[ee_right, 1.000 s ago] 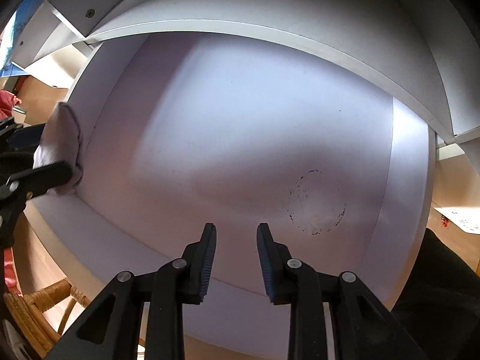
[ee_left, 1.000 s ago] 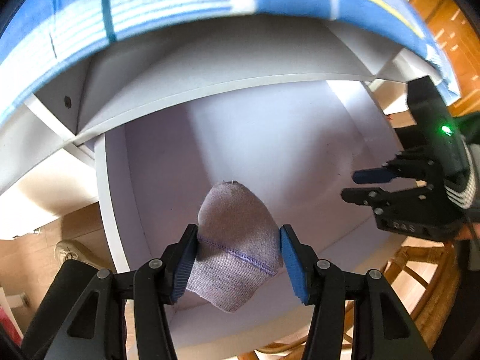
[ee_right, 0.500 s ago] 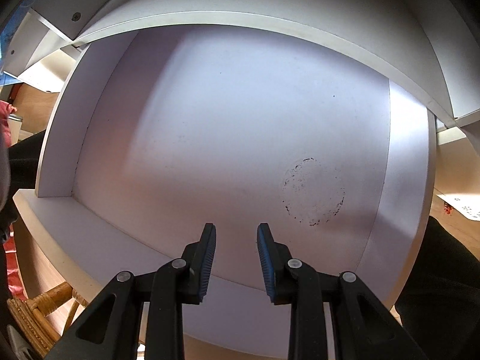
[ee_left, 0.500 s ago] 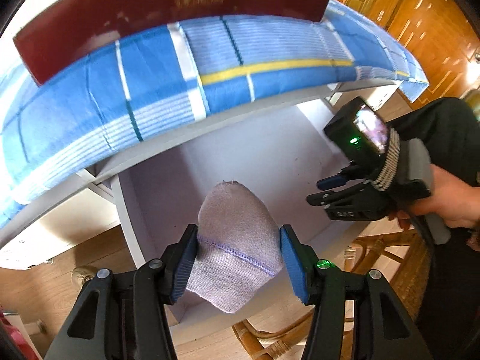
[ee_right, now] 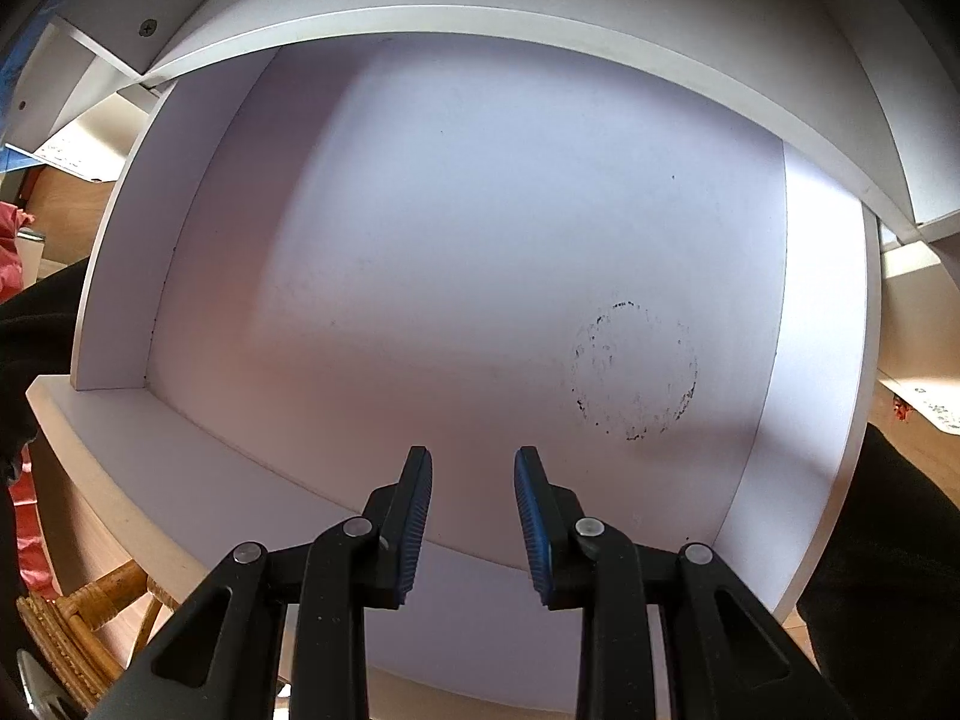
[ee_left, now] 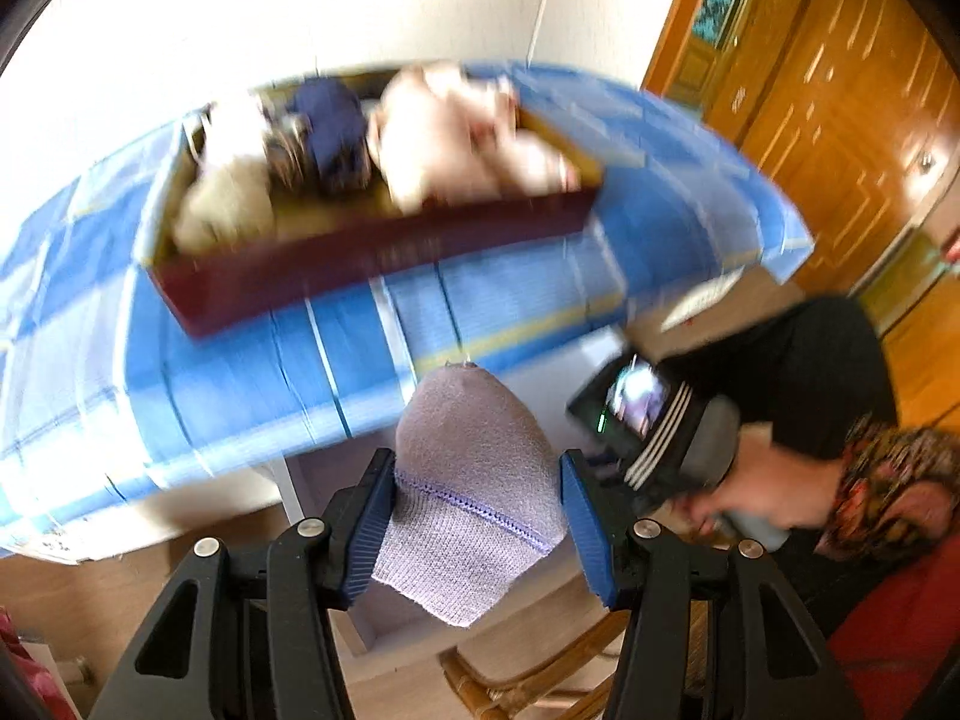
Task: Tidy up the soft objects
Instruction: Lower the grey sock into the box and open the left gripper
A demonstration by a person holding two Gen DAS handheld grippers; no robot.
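We are clamping a lilac knitted sock [ee_left: 474,480] in our left gripper [ee_left: 477,516], its two blue pads [ee_left: 373,525] pressing on the cloth from either side, so the gripper is grasping the sock. The sock's rounded toe is standing up past the fingertips, while its ribbed part, below a purple seam line, is hanging down between the fingers and out beneath them. Ahead of and above this gripper, well apart from the sock, a dark red box [ee_left: 372,222] is sitting on the worktop, which is covered by a blue checked cloth [ee_left: 240,372]; inside the box, blurred, several soft things are lying together: a cream one [ee_left: 222,204] at the left, a navy one [ee_left: 333,120] in the middle and a pale pink one [ee_left: 456,138] at the right. To the right of the sock we are seeing our other hand [ee_left: 762,480] gripping its tool, with a black sleeve [ee_left: 804,372] behind it. Our right gripper [ee_right: 473,516] is looking into a white drawer [ee_right: 480,228] with a faint ring-shaped mark [ee_right: 633,372] just ahead and to the right of its fingertips. Its pads are standing a little apart with nothing between them, so it is released. A wicker chair [ee_right: 78,618] is showing below and to the left of this gripper.
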